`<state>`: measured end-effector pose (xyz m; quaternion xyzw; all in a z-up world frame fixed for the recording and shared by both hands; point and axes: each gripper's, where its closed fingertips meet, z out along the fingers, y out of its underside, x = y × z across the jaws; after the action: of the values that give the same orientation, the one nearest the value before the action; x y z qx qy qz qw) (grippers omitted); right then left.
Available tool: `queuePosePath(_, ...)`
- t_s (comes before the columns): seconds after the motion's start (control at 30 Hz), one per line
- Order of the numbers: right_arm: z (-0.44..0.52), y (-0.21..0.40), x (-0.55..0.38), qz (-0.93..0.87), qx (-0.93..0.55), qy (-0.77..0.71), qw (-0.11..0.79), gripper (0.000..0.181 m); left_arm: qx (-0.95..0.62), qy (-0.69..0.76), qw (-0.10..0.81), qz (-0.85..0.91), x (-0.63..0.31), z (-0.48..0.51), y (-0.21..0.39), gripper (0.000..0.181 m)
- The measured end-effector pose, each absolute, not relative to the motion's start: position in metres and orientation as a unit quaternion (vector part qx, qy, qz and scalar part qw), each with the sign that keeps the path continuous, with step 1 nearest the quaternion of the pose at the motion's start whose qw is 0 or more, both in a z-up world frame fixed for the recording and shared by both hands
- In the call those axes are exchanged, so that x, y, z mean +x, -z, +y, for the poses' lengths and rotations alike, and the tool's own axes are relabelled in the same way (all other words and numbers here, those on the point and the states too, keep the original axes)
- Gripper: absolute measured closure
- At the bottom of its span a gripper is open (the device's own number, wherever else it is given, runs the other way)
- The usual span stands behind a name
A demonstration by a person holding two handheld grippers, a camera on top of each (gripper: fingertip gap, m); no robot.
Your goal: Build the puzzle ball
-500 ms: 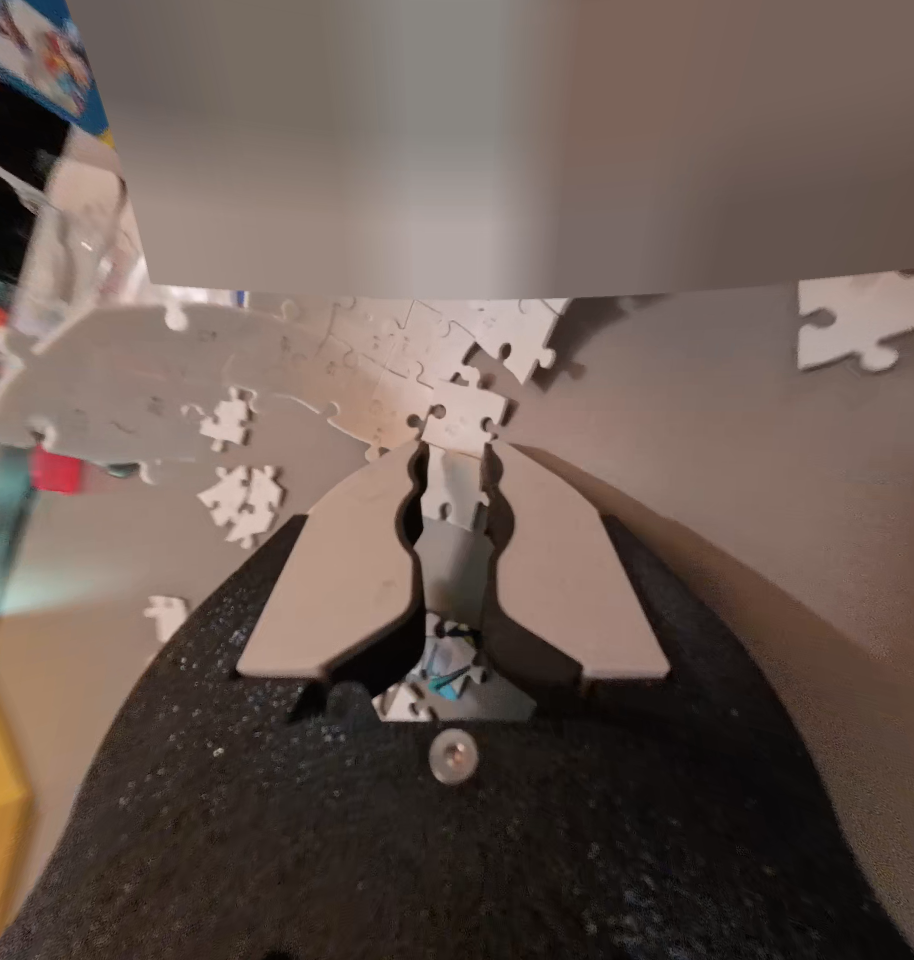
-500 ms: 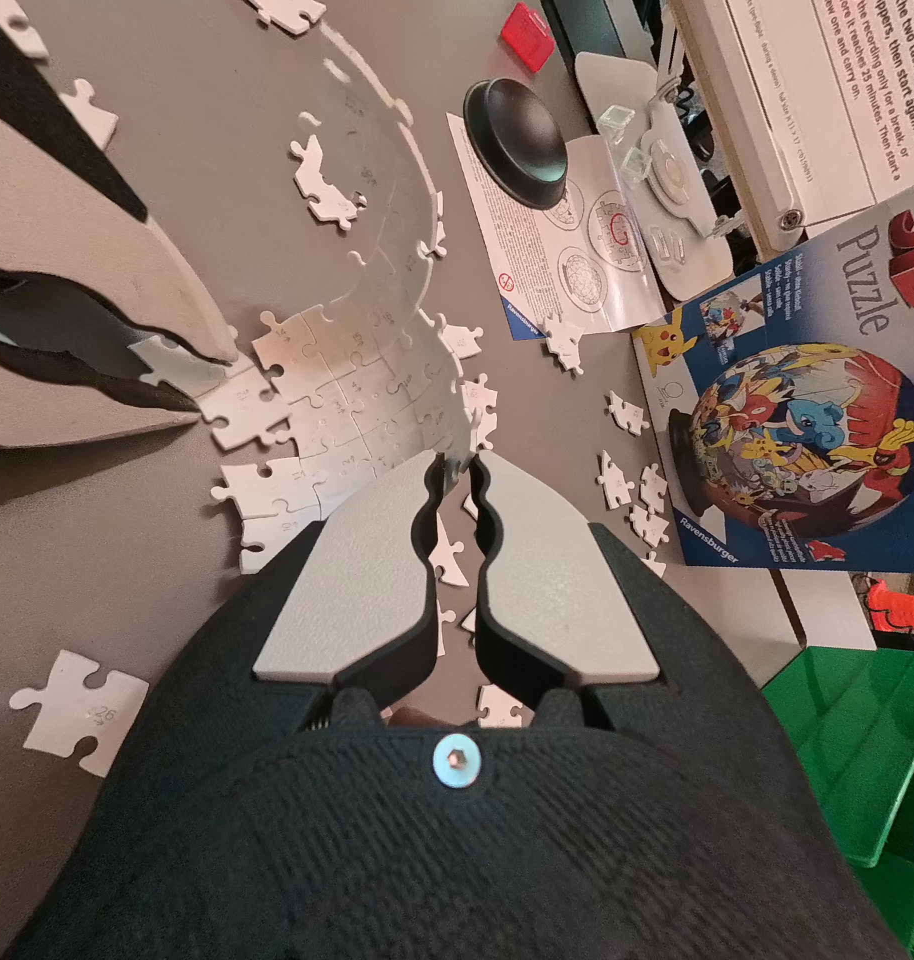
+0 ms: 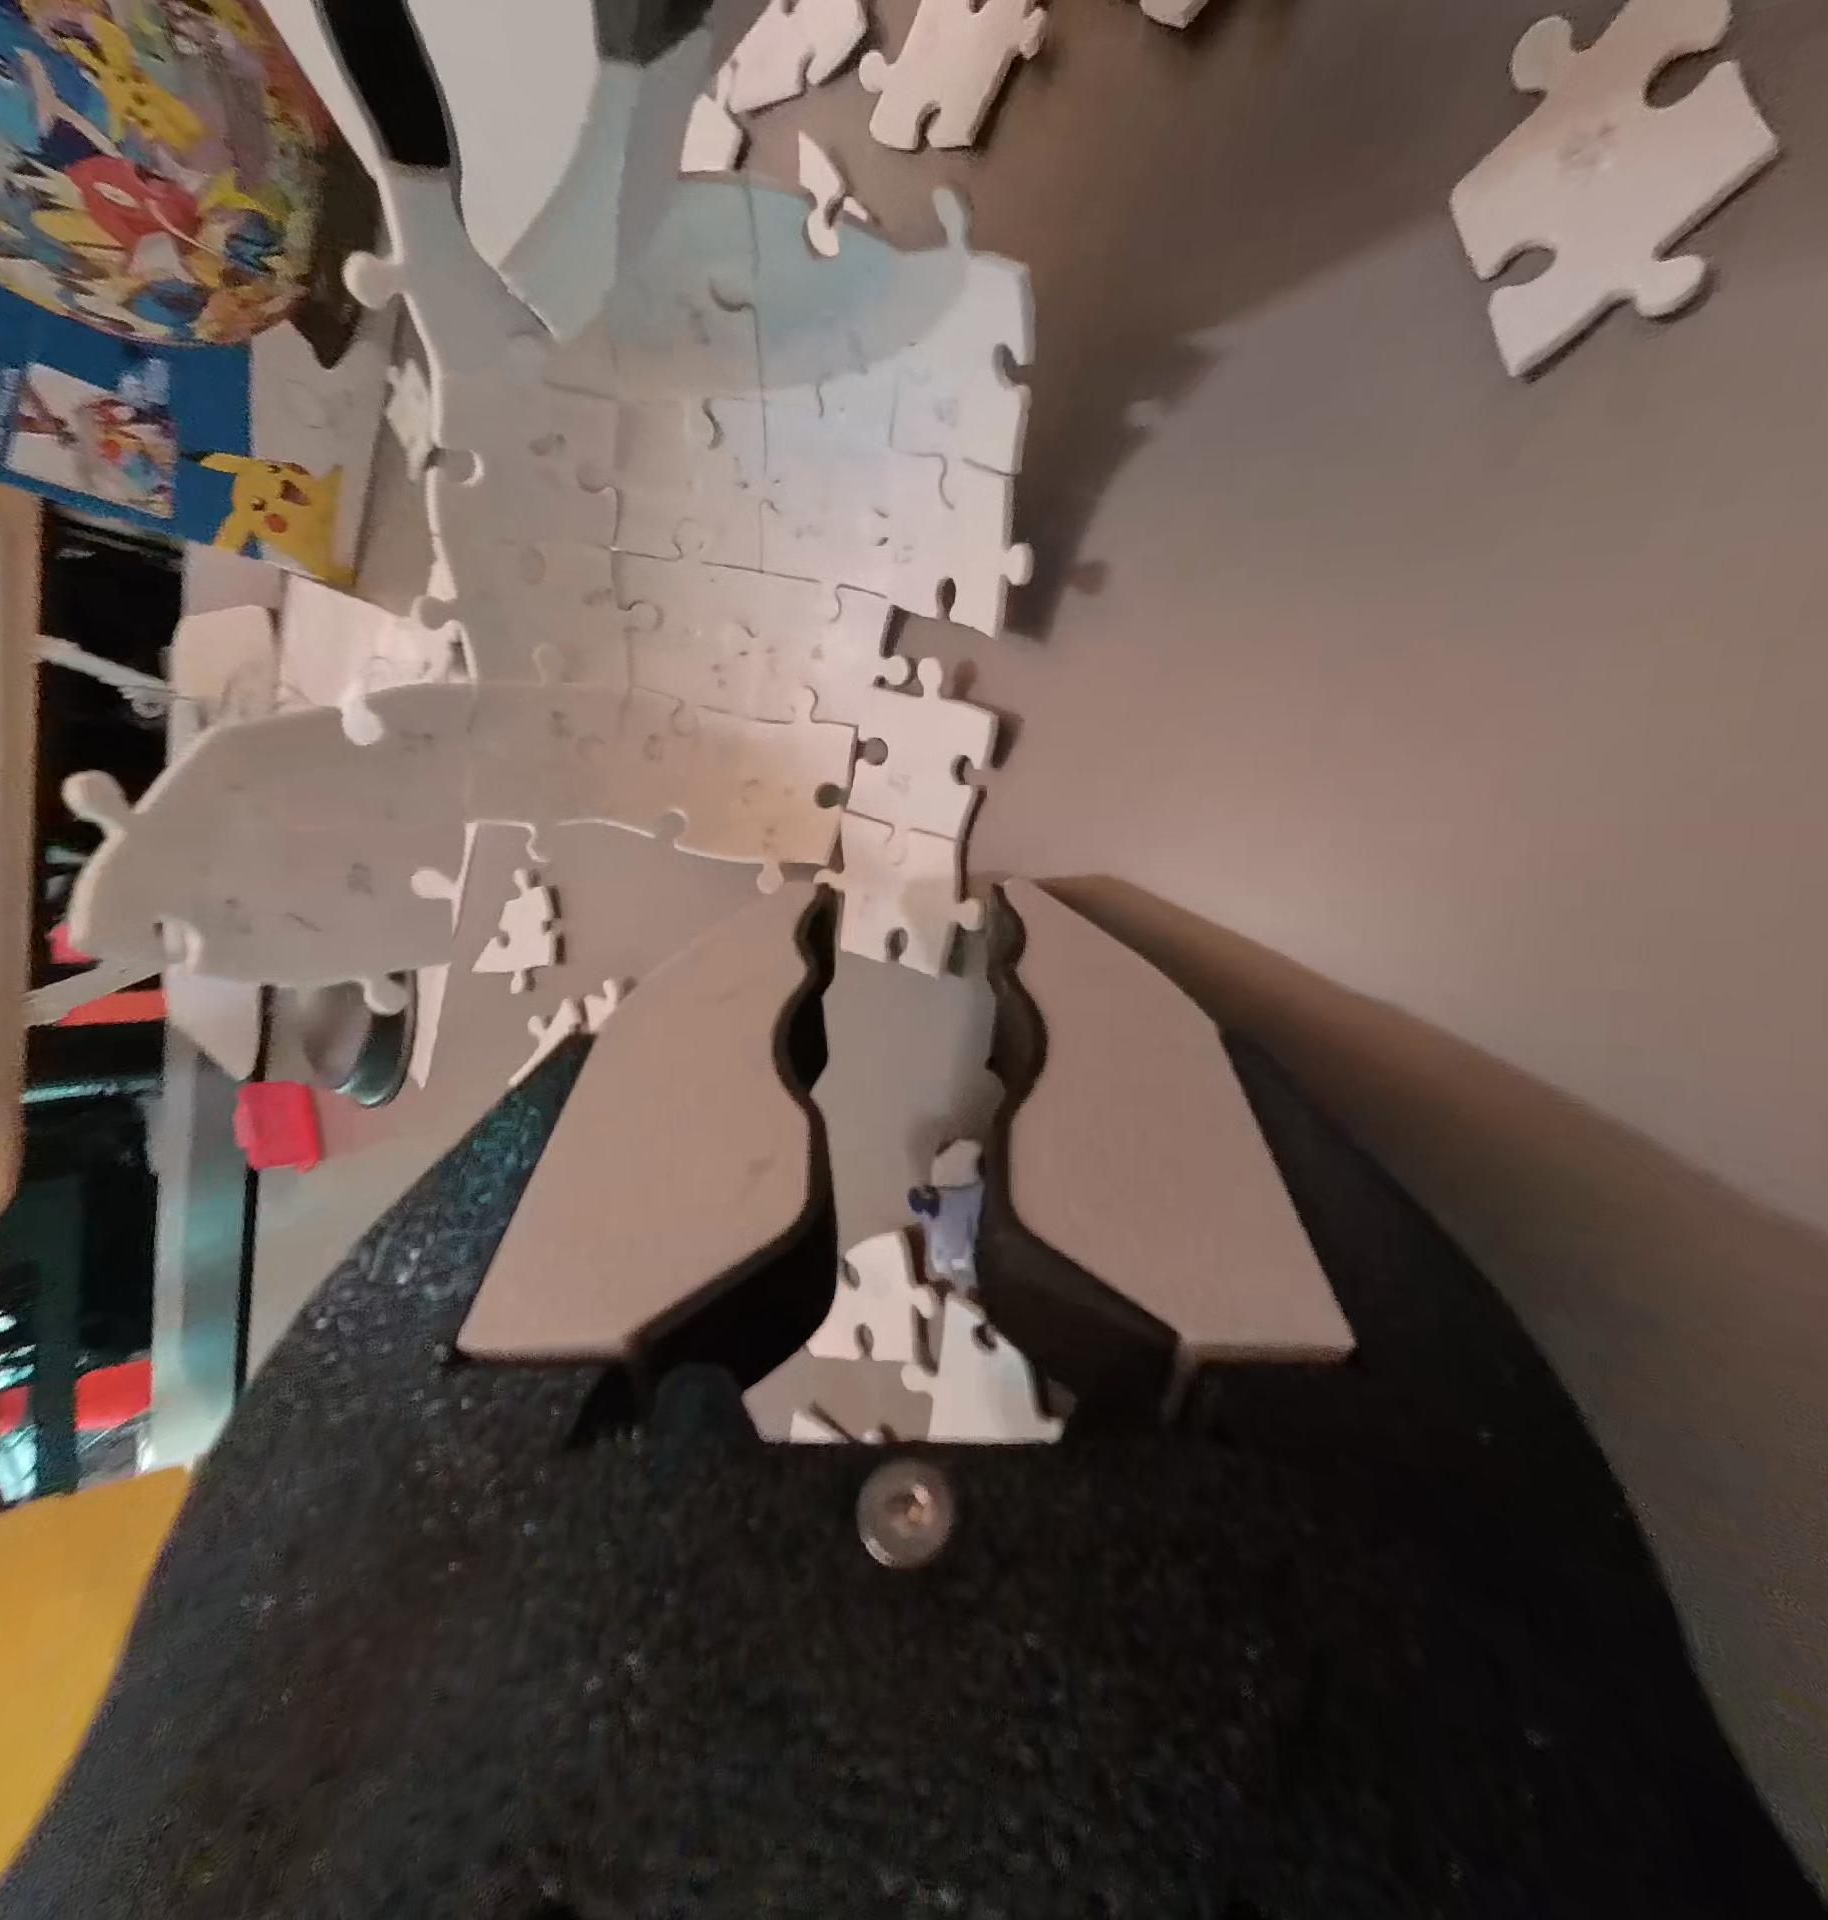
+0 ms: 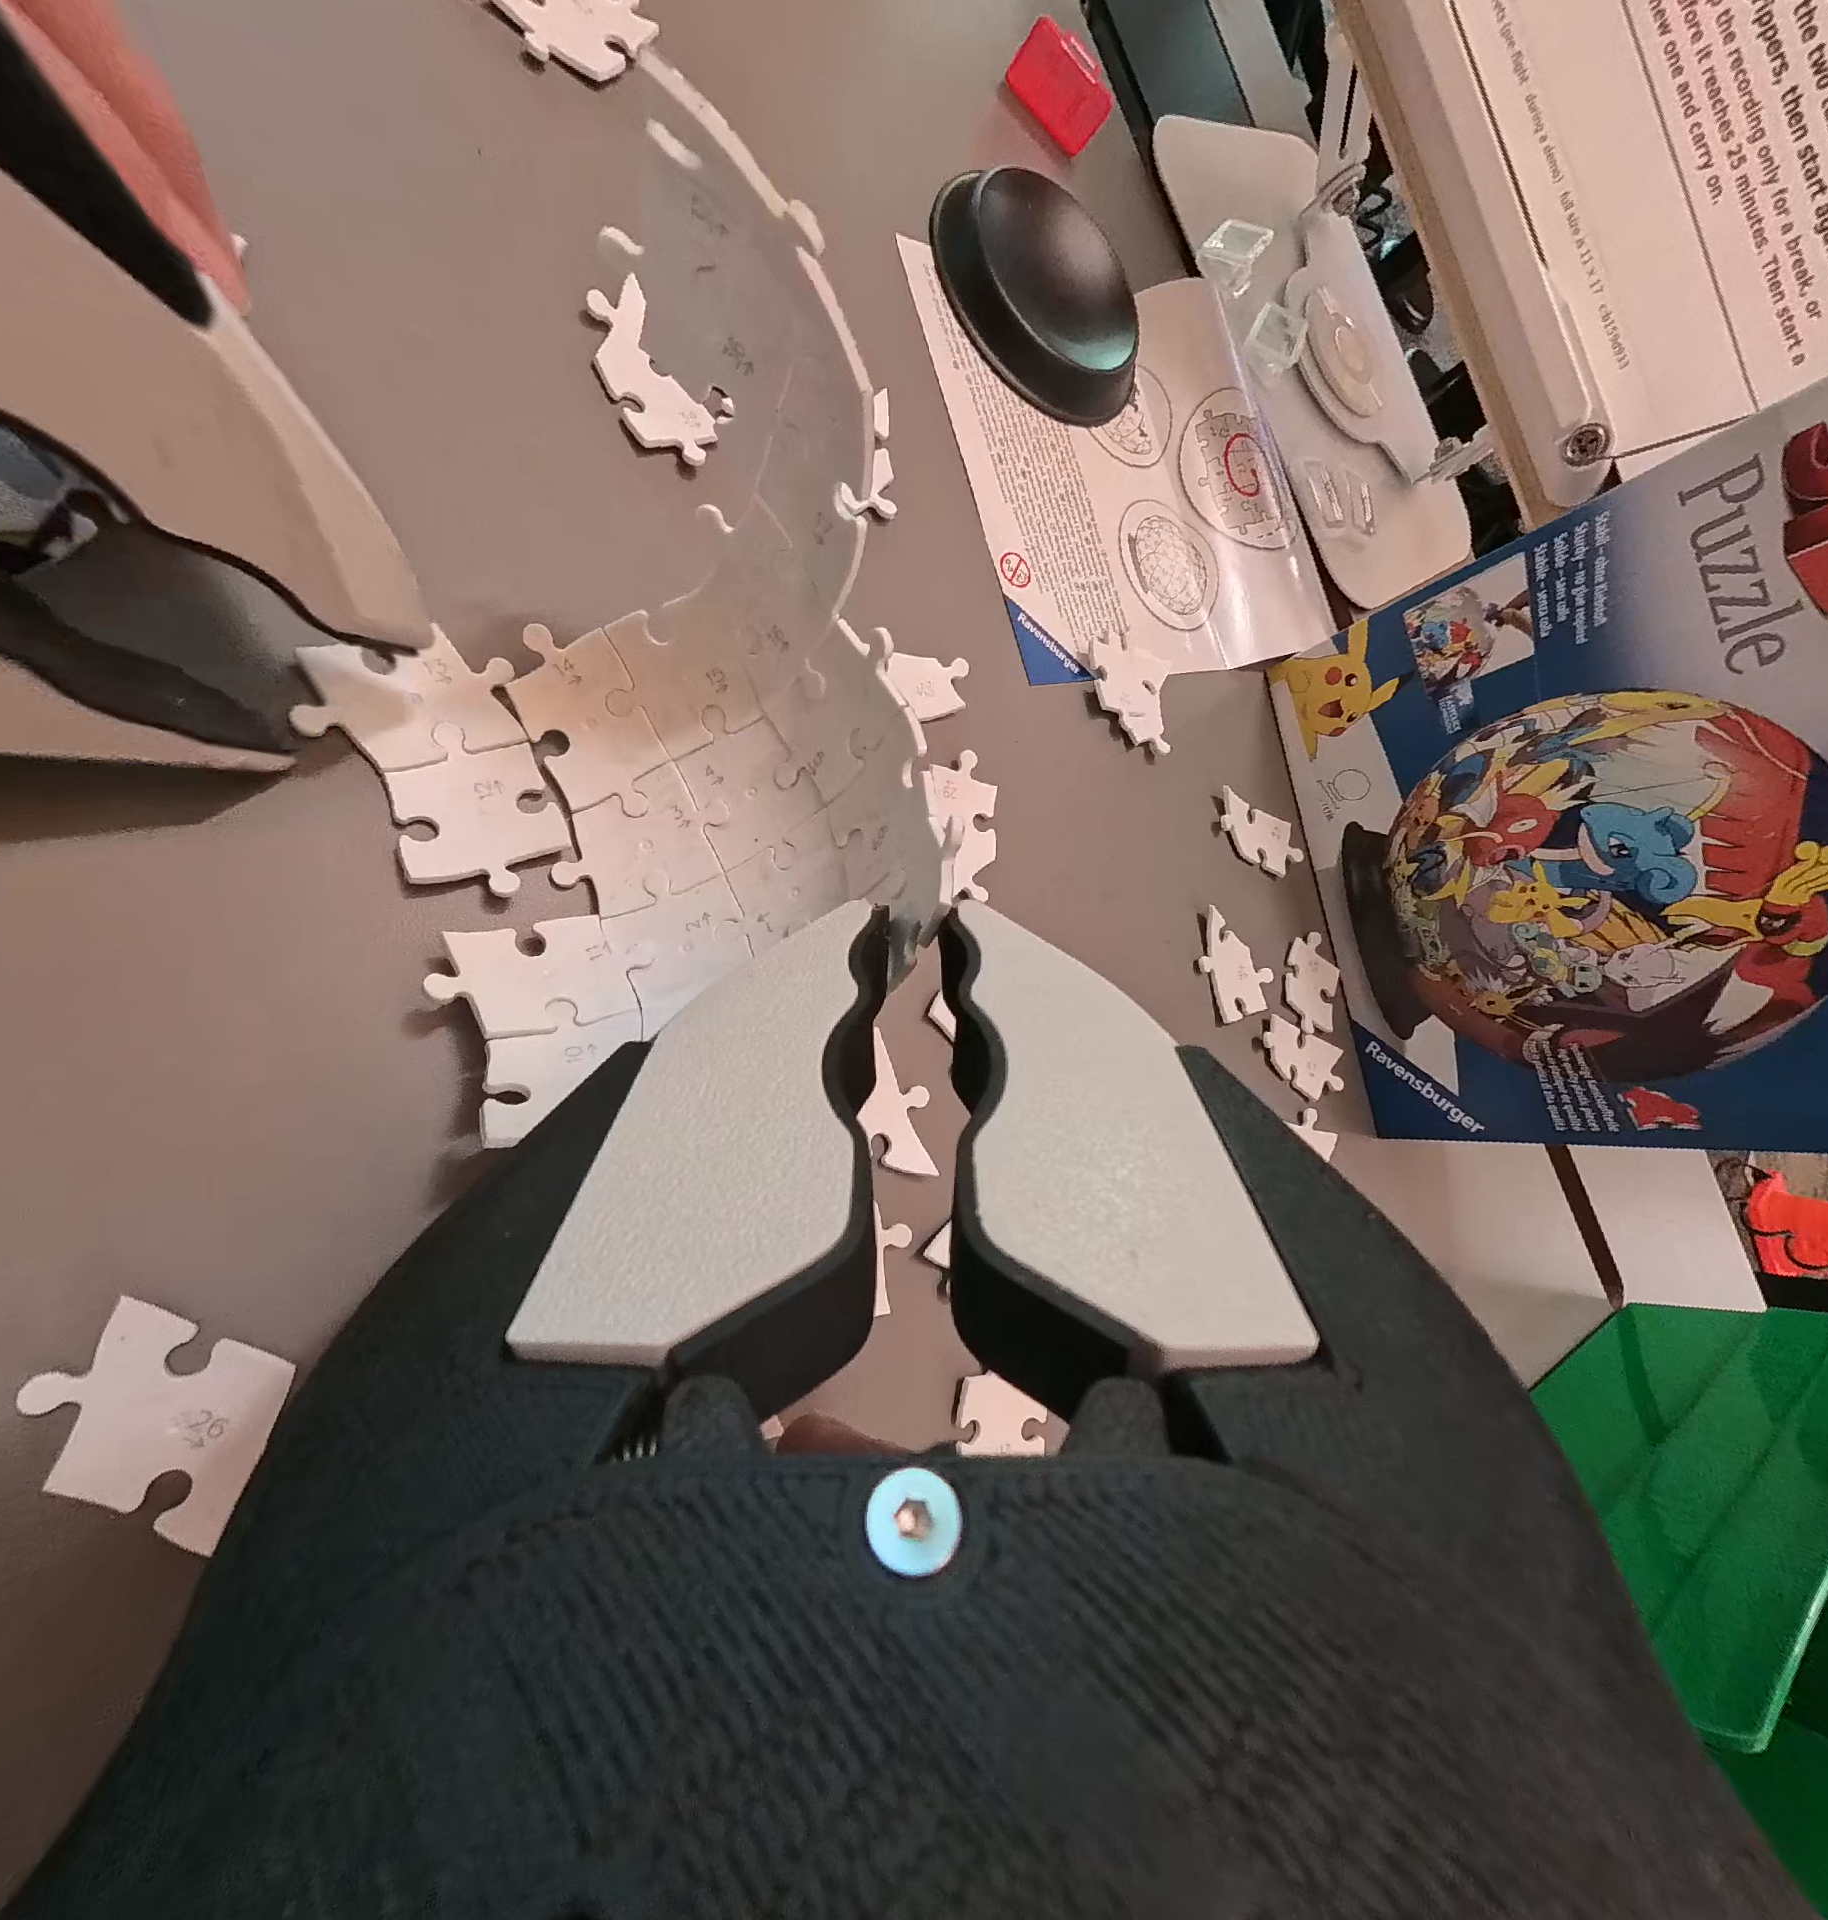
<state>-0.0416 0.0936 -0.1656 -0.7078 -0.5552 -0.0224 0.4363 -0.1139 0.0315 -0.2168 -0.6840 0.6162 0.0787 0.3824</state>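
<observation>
The left tongs [image 3: 905, 914] are nearly closed on a single white puzzle piece [image 3: 905, 899] at lower centre of the left wrist view; that piece sits at the lower right edge of the assembled shell section [image 3: 744, 582], and whether it is fully interlocked cannot be told. In the right wrist view the same tongs appear at centre left, tips touching the section's corner piece. The right tongs [image 4: 910, 930] are narrowed to a slim gap at frame centre, pinching the raised curved rim of the shell section [image 4: 681, 790].

The section is judged light, thin and moderately stiff, yet weak at its seams: the joints hold by friction only and may part if twisted or squeezed across a seam. Hold is best taken on the edge of one piece, close to a joint, with light pressure, and the opposite rim supported.

Loose pieces [image 4: 1258, 977] lie scattered on the grey bench [image 4: 214, 1039], right of the section. The printed box [image 4: 1616, 831] lies at right, the black stand [image 4: 1035, 291] and instruction sheet [image 4: 1055, 520] at upper centre.
</observation>
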Motion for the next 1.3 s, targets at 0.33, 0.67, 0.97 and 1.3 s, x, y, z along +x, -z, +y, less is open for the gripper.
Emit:
queuePosePath(0.33, 0.094, 0.165, -0.04, -0.556, -0.707, 0.023, 0.437, 0.172, -0.605, -0.153, 0.345, 0.701, -0.122, 0.039, 0.222, 0.172)
queuePosePath(0.67, 0.095, 0.166, -0.04, -0.554, -0.708, 0.02, 0.437, 0.172, -0.573, -0.201, 0.355, 0.711, -0.124, 0.043, 0.224, 0.179)
queuePosePath(0.97, 0.095, 0.166, -0.039, -0.554, -0.708, 0.022, 0.436, 0.171, -0.604, -0.179, 0.381, 0.677, -0.122, 0.038, 0.219, 0.181)
queuePosePath(1.3, 0.095, 0.166, -0.039, -0.555, -0.707, 0.023, 0.438, 0.171, -0.642, -0.148, 0.417, 0.627, -0.116, 0.036, 0.21, 0.181)
